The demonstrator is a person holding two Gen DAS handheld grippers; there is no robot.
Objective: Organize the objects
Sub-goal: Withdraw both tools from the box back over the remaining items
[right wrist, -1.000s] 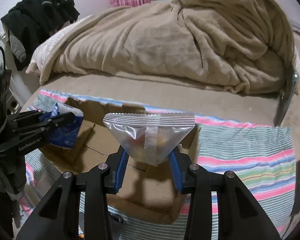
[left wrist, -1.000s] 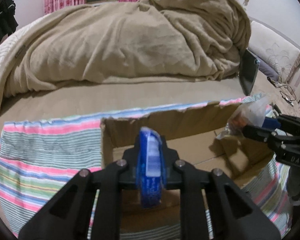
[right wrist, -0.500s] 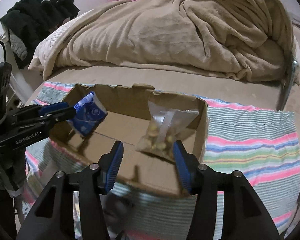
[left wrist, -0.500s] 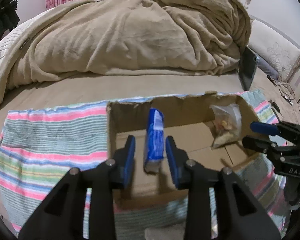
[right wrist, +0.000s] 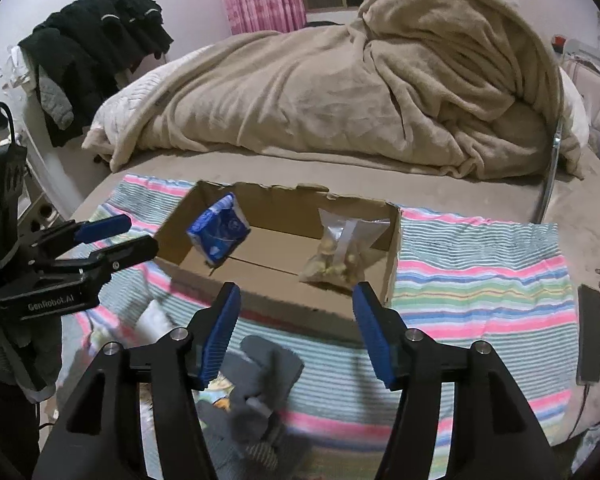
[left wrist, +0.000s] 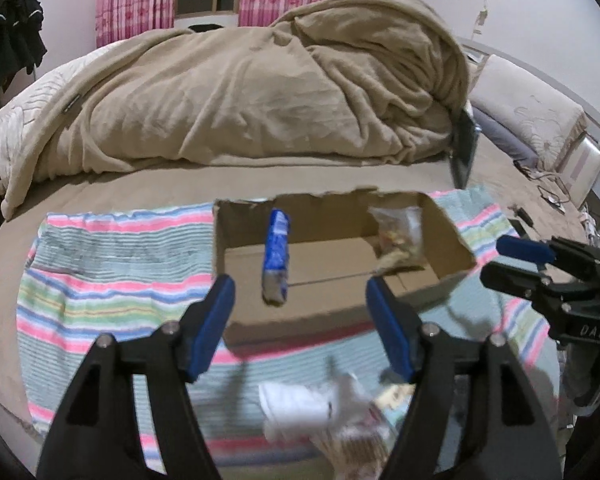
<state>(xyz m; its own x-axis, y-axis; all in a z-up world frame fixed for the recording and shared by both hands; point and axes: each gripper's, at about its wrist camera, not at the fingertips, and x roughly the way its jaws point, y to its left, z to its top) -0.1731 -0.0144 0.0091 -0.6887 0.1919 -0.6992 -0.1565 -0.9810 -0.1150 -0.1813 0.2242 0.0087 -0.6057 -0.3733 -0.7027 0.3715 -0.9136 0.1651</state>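
An open cardboard box (left wrist: 454, 240) (right wrist: 284, 206) lies on a striped towel on the bed. A blue packet (left wrist: 276, 256) (right wrist: 220, 234) tilts free above the box's left half, touching neither finger. A clear bag of snacks (left wrist: 400, 236) (right wrist: 340, 248) leans in the right half. My left gripper (left wrist: 302, 312) (right wrist: 140, 234) hangs in front of the box, its jaws opening with nothing between them. Beside it, my right gripper (right wrist: 296, 312) (left wrist: 496, 262) is also opening, with no object between its pads.
The striped towel (left wrist: 112, 280) (right wrist: 480, 280) covers the near bed; a heaped beige blanket (left wrist: 260, 92) lies behind. Loose packets (left wrist: 312, 404) and a grey object (right wrist: 260, 380) lie in front of the box. A phone (right wrist: 588, 332) rests at right. Dark clothes (right wrist: 96, 40) hang far left.
Both grippers have opened and let go, the left of the blue packet, the right of the clear bag. Both drew back and up from the box, where the two things now are.
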